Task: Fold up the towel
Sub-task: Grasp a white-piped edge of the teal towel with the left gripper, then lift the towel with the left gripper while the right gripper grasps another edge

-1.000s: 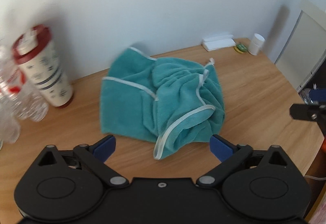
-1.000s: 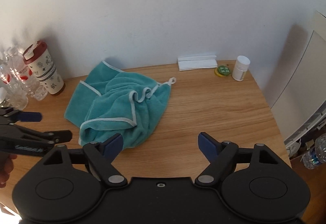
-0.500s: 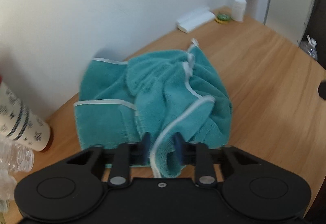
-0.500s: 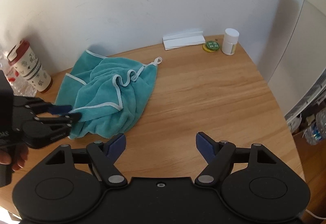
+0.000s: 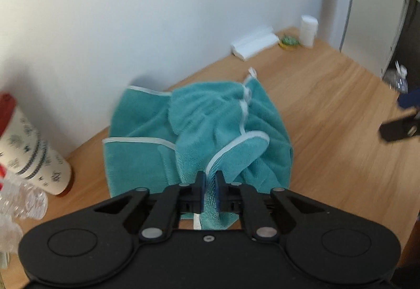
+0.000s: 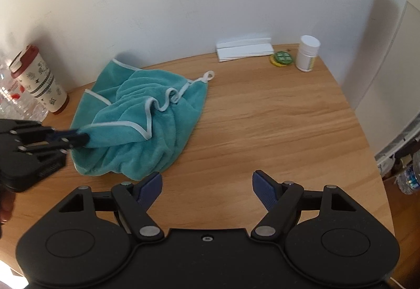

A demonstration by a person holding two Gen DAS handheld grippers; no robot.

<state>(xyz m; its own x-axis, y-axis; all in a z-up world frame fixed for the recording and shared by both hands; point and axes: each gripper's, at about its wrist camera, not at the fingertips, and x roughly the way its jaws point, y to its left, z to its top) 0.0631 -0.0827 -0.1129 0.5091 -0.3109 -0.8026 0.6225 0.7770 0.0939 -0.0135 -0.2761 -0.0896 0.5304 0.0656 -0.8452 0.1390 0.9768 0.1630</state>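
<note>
We pinch a white-edged corner of the towel (image 5: pixel 199 136) tight in our left claw (image 5: pixel 209 190), so we can pull it flat. The towel lies bunched on the table (image 6: pixel 275 126). Our right claw (image 6: pixel 207 188) waits wide apart, holding nothing.

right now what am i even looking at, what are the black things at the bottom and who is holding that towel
There is no robot here. A person holds a two-finger gripping tool in each hand, and a wide-angle camera on each tool looks out along its fingers, so the black shapes at the bottom are the tools themselves.

One picture comes from the left tool. It is shut on a white-trimmed edge of the crumpled teal towel.

The other comes from the right tool, which is open and holds nothing. It also shows the left tool from the side.

On the wooden table there are also a patterned cup with a red lid, clear plastic bottles, folded white paper, a small green tin and a white pill bottle.
</note>
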